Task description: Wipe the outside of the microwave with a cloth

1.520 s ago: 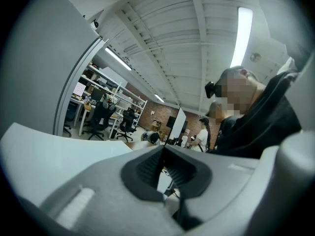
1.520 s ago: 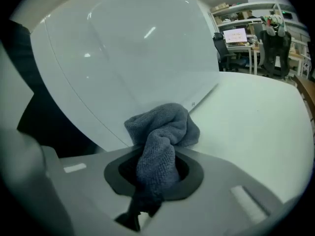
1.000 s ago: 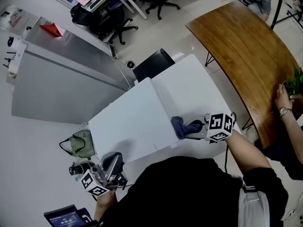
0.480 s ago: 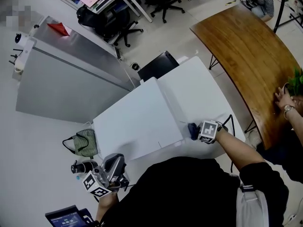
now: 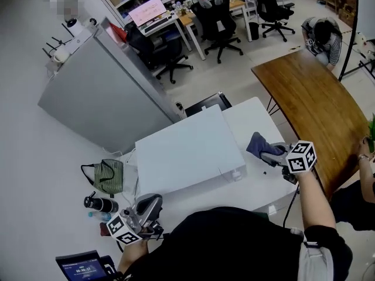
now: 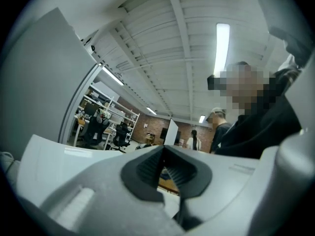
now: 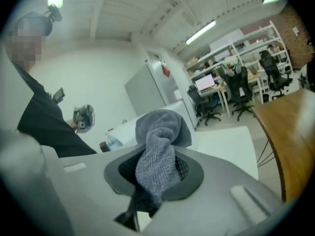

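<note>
The white microwave (image 5: 187, 154) stands on a white table (image 5: 258, 183) in the head view. My right gripper (image 5: 268, 154) hangs just right of the microwave, above the table, and is shut on a blue-grey cloth (image 5: 256, 143). The cloth's free end sticks up towards the microwave's right side without touching it. In the right gripper view the cloth (image 7: 157, 151) bulges out from between the jaws of the right gripper (image 7: 155, 173), with the microwave (image 7: 123, 128) behind it. My left gripper (image 5: 154, 202) sits low at the table's near left, shut and empty. The left gripper (image 6: 165, 156) points up at the ceiling.
A green bag (image 5: 106, 177) and a black bottle (image 5: 99, 204) lie left of the microwave. A grey cabinet (image 5: 99, 92) stands behind. A curved wooden table (image 5: 310, 98) is at the right, with a person's hand (image 5: 364, 151) on it. Office chairs (image 5: 220, 16) stand farther back.
The right gripper has drawn the cloth off the microwave's right edge, dipped beside it, and now holds it raised to the right. The head view has tilted up. The left gripper has stayed put.
</note>
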The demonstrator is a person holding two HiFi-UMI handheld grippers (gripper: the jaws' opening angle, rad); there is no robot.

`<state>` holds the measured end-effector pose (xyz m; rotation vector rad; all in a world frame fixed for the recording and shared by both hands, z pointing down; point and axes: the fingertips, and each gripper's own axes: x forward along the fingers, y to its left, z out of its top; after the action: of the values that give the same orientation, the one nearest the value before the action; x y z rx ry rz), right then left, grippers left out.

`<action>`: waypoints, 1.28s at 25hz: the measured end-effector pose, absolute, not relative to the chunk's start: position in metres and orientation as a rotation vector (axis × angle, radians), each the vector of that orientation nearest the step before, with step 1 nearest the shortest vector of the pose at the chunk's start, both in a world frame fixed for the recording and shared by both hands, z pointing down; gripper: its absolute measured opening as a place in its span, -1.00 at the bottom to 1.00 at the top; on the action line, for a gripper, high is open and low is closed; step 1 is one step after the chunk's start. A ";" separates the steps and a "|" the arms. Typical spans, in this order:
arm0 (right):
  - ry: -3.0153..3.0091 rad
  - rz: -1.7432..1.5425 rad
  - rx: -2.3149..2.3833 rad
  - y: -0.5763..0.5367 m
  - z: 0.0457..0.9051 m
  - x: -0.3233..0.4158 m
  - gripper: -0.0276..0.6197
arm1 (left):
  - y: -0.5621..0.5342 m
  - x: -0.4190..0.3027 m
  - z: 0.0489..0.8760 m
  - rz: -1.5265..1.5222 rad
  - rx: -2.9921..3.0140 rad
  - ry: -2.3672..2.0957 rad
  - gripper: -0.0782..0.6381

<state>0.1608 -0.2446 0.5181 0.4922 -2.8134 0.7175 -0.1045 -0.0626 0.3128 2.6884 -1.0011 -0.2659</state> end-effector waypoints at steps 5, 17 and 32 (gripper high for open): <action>-2.985 0.505 0.422 -0.150 0.426 0.096 -0.71 | 0.027 -0.155 0.316 -0.305 2.726 -1.008 -0.77; -2.980 0.655 0.109 0.136 0.393 -0.042 -0.71 | 0.223 -0.205 0.339 -0.436 2.687 -0.814 -0.77; -3.042 0.540 0.287 0.220 0.392 0.125 -0.71 | 0.303 0.008 0.341 -0.475 2.637 -0.798 -0.77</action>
<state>0.1248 0.2195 0.3916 0.2865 -3.0416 0.5398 0.0084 0.3034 0.3412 2.6369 -0.7984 -0.4750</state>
